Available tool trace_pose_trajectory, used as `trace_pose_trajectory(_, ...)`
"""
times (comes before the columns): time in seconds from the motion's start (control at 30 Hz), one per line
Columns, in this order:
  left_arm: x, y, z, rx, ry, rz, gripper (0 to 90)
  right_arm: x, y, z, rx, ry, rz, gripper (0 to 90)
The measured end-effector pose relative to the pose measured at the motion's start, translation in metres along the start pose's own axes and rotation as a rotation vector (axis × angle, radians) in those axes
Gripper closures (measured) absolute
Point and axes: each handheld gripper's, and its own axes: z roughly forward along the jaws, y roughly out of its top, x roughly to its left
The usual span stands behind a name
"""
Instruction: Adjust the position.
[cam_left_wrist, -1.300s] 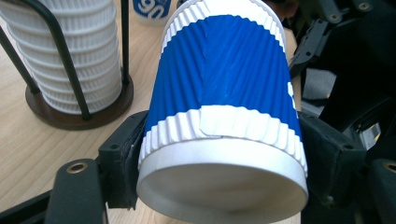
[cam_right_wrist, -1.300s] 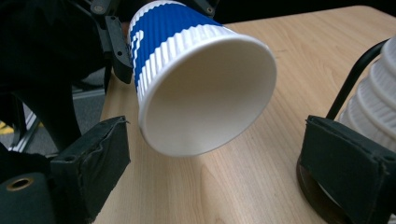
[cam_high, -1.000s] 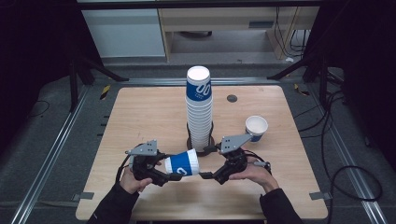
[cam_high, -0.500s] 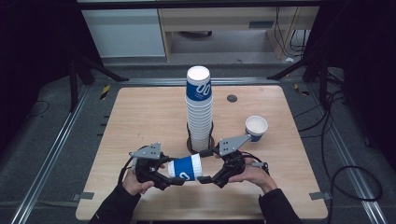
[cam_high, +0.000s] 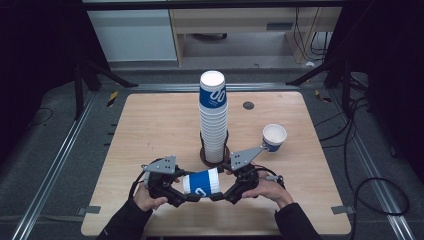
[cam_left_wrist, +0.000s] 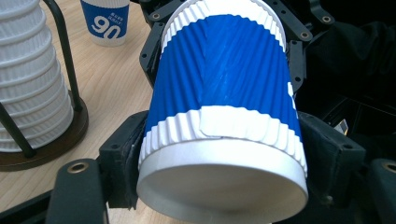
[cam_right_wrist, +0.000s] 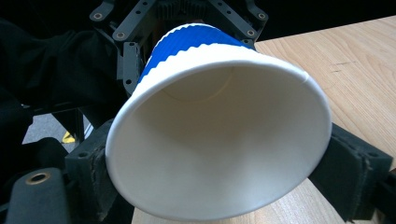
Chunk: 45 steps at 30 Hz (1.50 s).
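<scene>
A blue ribbed paper cup with white bands (cam_high: 201, 182) lies on its side in the air near the table's front edge, held between both grippers. My left gripper (cam_high: 187, 194) is shut on its base end; in the left gripper view the cup (cam_left_wrist: 224, 79) sits base toward the camera between that gripper's (cam_left_wrist: 224, 156) black pads. My right gripper (cam_high: 218, 194) is shut on the rim end; in the right gripper view the cup's open white mouth (cam_right_wrist: 219, 140) faces the camera between that gripper's (cam_right_wrist: 219, 175) jaws.
A tall stack of matching cups (cam_high: 213, 115) stands in a dark wire holder (cam_high: 215, 156) at the table's middle, just behind the grippers, and shows at the left (cam_left_wrist: 28, 88) of the left gripper view. A single upright cup (cam_high: 274, 137) stands to the right.
The held cup and both grippers have drifted slightly toward the front edge and a little right. Both grips are unchanged.
</scene>
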Motion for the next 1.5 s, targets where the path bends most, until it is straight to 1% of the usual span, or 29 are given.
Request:
trace_pose_trajectory(0.23, 0.001, 0.000, 0.001, 0.005, 0.003, -0.008, 24.9, 0.000, -0.001, -0.001, 0.005, -0.007, 0.000, 15.4)
trace_pose_trajectory(0.4, 0.000, 0.001, 0.000, 0.000, 0.024, -0.005, 23.2, -0.001, 0.000, -0.002, 0.009, -0.018, -0.001, 15.9)
trace_pose_trajectory(0.53, 0.002, 0.001, -0.003, 0.018, 0.031, -0.009, 18.6, -0.001, 0.001, -0.007, 0.012, -0.035, -0.002, 16.1)
trace_pose_trajectory(0.6, 0.003, 0.001, -0.005, 0.029, 0.047, -0.010, 17.5, -0.001, 0.001, -0.009, 0.023, -0.044, -0.006, 16.1)
trace_pose_trajectory(0.63, 0.005, 0.000, -0.006, 0.040, 0.049, -0.010, 17.0, -0.002, 0.001, -0.010, 0.033, -0.053, -0.009, 16.0)
trace_pose_trajectory(0.67, 0.005, 0.000, -0.007, 0.048, 0.064, -0.008, 16.5, -0.002, 0.000, -0.010, 0.045, -0.059, -0.010, 16.0)
trace_pose_trajectory(0.73, 0.006, -0.002, -0.006, 0.088, 0.081, -0.003, 16.1, -0.003, -0.001, -0.011, 0.066, -0.076, -0.009, 15.9)
trace_pose_trajectory(0.8, 0.006, -0.003, -0.003, 0.118, 0.100, 0.003, 15.5, -0.004, -0.002, -0.009, 0.100, -0.093, -0.012, 15.8)
trace_pose_trajectory(0.87, 0.007, -0.005, 0.002, 0.152, 0.101, 0.006, 15.1, -0.004, -0.004, -0.007, 0.135, -0.107, -0.017, 15.7)
trace_pose_trajectory(0.9, 0.007, -0.005, 0.004, 0.162, 0.105, 0.003, 15.1, -0.005, -0.005, -0.005, 0.151, -0.104, -0.016, 15.7)
trace_pose_trajectory(1.03, 0.007, -0.008, 0.014, 0.228, 0.120, 0.018, 15.0, -0.004, -0.007, 0.002, 0.210, -0.118, -0.027, 15.6)
trace_pose_trajectory(1.23, 0.004, -0.011, 0.028, 0.309, 0.121, 0.046, 15.2, -0.002, -0.008, 0.012, 0.248, -0.094, -0.040, 16.0)
trace_pose_trajectory(1.33, 0.003, -0.013, 0.033, 0.341, 0.108, 0.056, 17.3, 0.000, -0.009, 0.016, 0.276, -0.079, -0.057, 16.1)
trace_pose_trajectory(1.4, 0.002, -0.013, 0.035, 0.348, 0.096, 0.057, 20.0, 0.001, -0.009, 0.018, 0.287, -0.070, -0.062, 16.1)
trace_pose_trajectory(1.43, 0.001, -0.013, 0.035, 0.351, 0.090, 0.059, 23.4, 0.001, -0.009, 0.019, 0.290, -0.070, -0.063, 16.1)
trace_pose_trajectory(1.5, 0.001, -0.013, 0.036, 0.356, 0.091, 0.065, 24.9, 0.001, -0.009, 0.019, 0.290, -0.065, -0.060, 16.0)
